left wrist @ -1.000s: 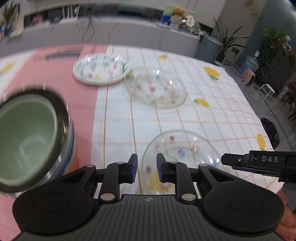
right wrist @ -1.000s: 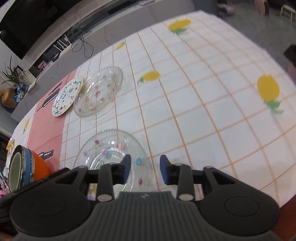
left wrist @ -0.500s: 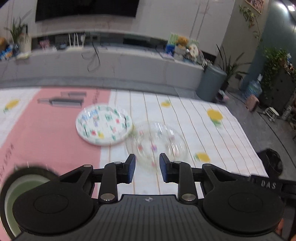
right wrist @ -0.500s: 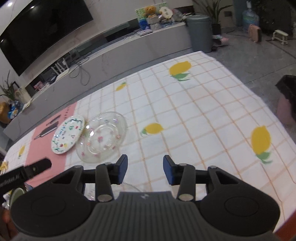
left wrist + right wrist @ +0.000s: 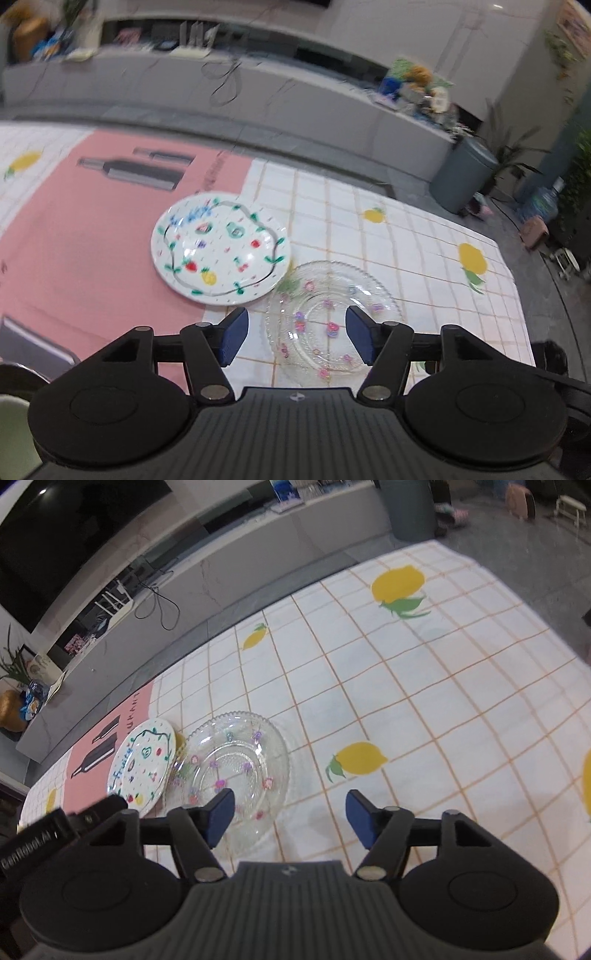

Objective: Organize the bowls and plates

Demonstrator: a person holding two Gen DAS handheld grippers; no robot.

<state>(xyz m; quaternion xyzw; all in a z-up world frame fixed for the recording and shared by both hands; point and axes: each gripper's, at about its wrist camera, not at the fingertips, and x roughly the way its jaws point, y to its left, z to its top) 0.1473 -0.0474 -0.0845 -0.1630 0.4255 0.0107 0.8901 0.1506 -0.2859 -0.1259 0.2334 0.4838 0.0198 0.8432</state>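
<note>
1. Left wrist view: left gripper (image 5: 295,338) jaws wide apart, holding nothing, above the glass plate (image 5: 330,317), whose rim touches the painted plate (image 5: 219,249).
2. Right gripper (image 5: 290,819) jaws wide apart too, with bare surface (image 5: 424,701) to the right.

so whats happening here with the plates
A person holds a hand-held gripper in each hand above the table. Both the left hand-held gripper and right hand-held gripper are open and empty. Ahead lie a clear glass plate and a white fruit-patterned plate, side by side; nothing is grasped.
</note>
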